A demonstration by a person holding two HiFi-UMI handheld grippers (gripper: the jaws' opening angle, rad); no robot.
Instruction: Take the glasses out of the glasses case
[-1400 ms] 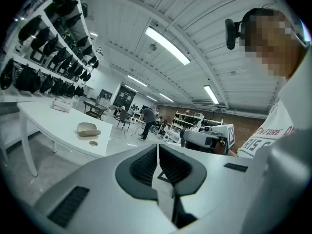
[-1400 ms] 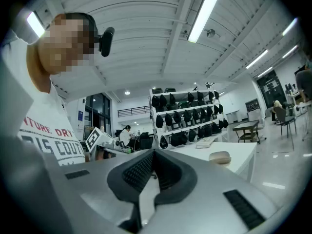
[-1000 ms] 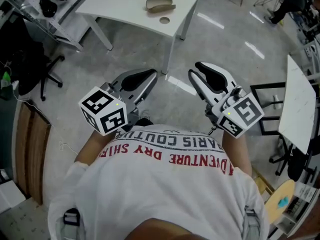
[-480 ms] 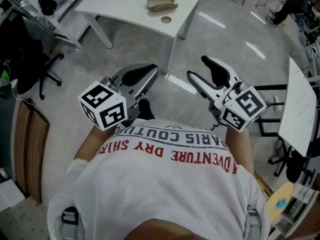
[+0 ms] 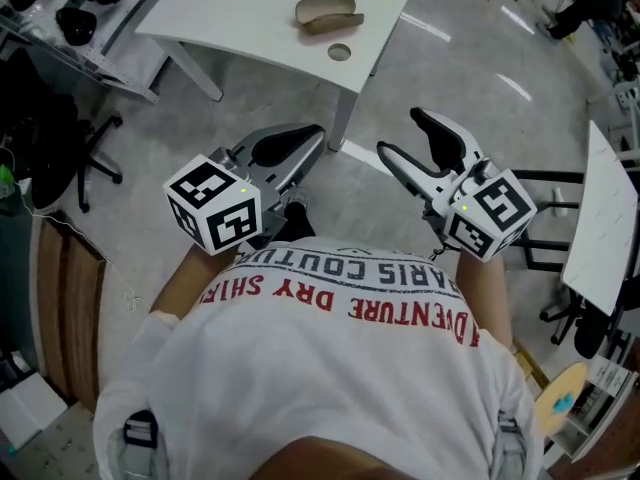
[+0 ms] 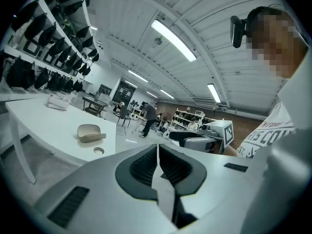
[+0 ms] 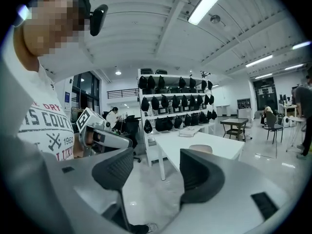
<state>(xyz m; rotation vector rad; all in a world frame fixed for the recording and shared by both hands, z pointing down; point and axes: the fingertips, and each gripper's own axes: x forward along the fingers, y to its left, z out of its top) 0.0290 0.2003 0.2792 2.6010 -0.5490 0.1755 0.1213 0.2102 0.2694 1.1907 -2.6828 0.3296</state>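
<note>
On the far counter [image 5: 250, 18] sits the tan glasses case [image 5: 325, 10], well apart from the left gripper [image 5: 310, 138], closed and empty, and the right gripper [image 5: 402, 133], jaws opening on nothing.

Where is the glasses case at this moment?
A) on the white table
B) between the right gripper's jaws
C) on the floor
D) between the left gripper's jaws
A: the glasses case rests on top of the white table, near its corner.
</note>
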